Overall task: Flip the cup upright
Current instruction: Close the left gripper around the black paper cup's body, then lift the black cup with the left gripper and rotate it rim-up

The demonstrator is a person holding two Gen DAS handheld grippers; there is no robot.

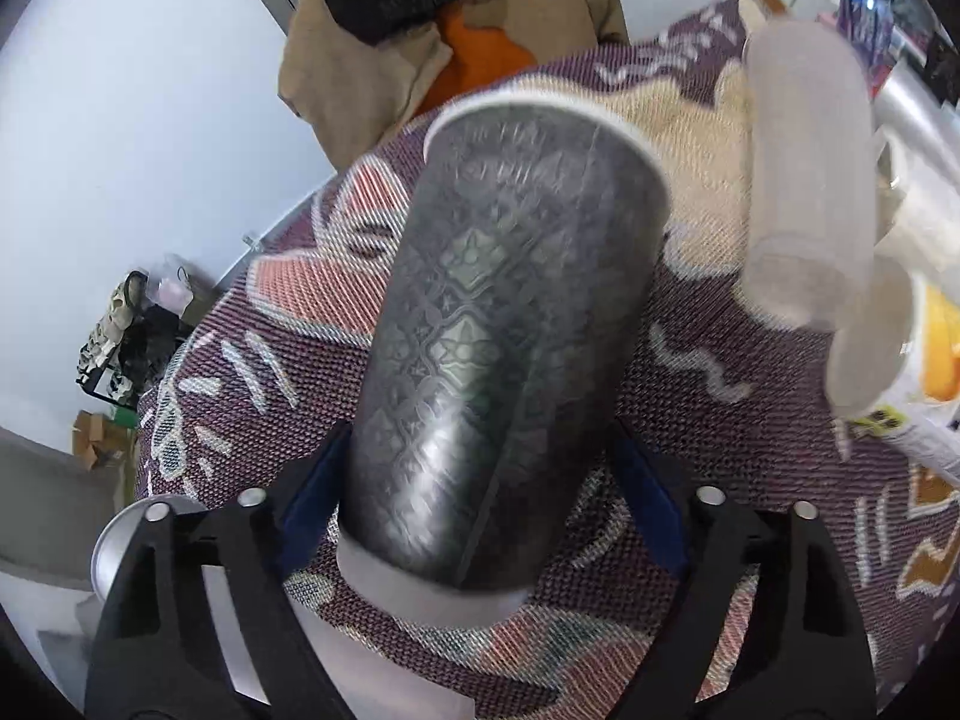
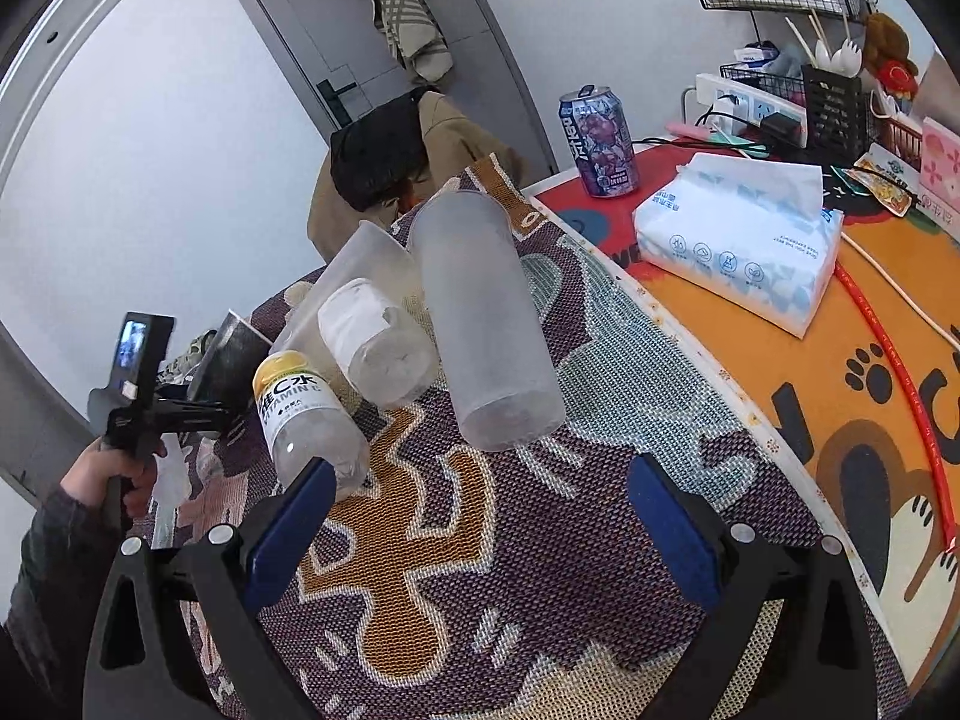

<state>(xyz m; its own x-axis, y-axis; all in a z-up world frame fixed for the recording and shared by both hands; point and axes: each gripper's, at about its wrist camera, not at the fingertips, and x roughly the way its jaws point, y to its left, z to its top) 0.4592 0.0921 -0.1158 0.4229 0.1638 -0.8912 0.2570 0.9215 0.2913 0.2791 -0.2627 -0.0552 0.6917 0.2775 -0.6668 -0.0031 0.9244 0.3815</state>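
Now we have the dark cup [image 1: 504, 336] between the pads of our left gripper [image 1: 480, 504], held near its base with the white rim pointing away and up; it looks clamped there, though we cannot see the pads actually pressing the wall; whether the base touches the cloth [image 1: 690, 540] we cannot tell, since the view is blurred. Our right gripper [image 2: 480, 510] hangs wide open over the cloth with nothing in it.

The risks, as we judge them: the cup is paper and thin, so too hard a squeeze could crush the wall; too light a one, with the hold so low and the tall body leaning out, could let it pivot or slip as we turn it. The frosted tumbler [image 1: 810, 180] lies just beside the cup on the right; a wide swing of the rim could knock it, and it would probably roll on its side. In the right view that tumbler [image 2: 486, 324] rests against a second clear cup [image 2: 354, 276], a white roll [image 2: 378, 342] and a bottle [image 2: 306, 414], so one nudge might shift the whole heap toward the table edge. Finally, the woven cloth is soft and uneven; a narrow base set down on it at a tilt may topple once we let go; better to level it first.
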